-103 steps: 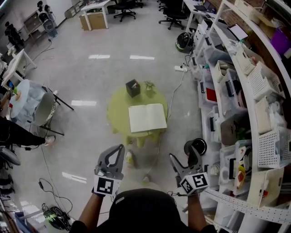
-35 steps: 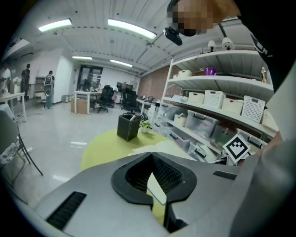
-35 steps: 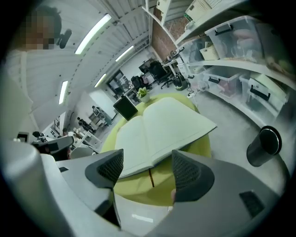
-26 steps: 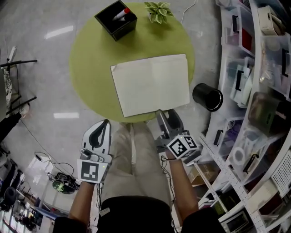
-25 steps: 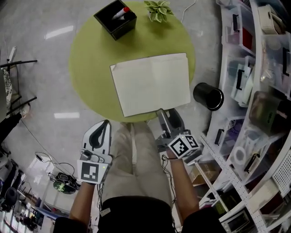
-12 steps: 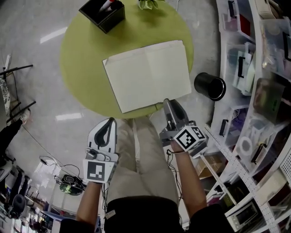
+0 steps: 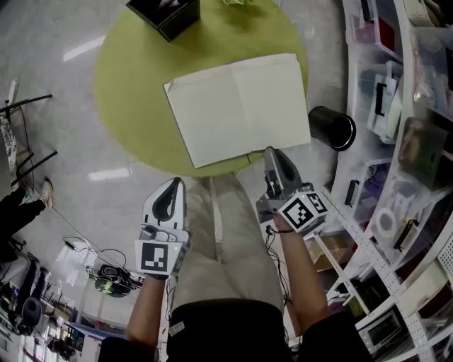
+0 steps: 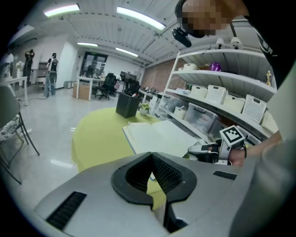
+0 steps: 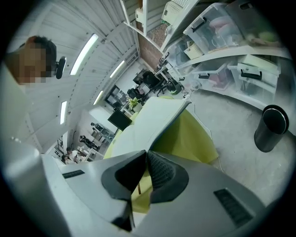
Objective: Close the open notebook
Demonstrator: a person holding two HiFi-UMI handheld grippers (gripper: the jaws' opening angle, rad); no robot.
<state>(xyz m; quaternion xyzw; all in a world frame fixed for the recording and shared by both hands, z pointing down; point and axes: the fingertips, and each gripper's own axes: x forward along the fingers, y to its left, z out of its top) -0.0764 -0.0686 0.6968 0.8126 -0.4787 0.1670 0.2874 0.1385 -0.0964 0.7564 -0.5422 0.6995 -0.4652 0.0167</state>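
Plainly, the notebook (image 7: pixel 237 106) lies open flat, blank cream pages facing up.

We see the notebook (image 7: pixel 237 106) in matt paper, the counter (image 7: pixel 134 88) smooth and matt, the floor (image 7: pixel 56 32) glossy.

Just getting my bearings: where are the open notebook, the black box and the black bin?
open notebook (image 7: pixel 237 109), head view, middle of the pages, by the fold.
black box (image 7: pixel 180 21), head view, its outer wall.
black bin (image 7: pixel 320 119), head view, its side wall.
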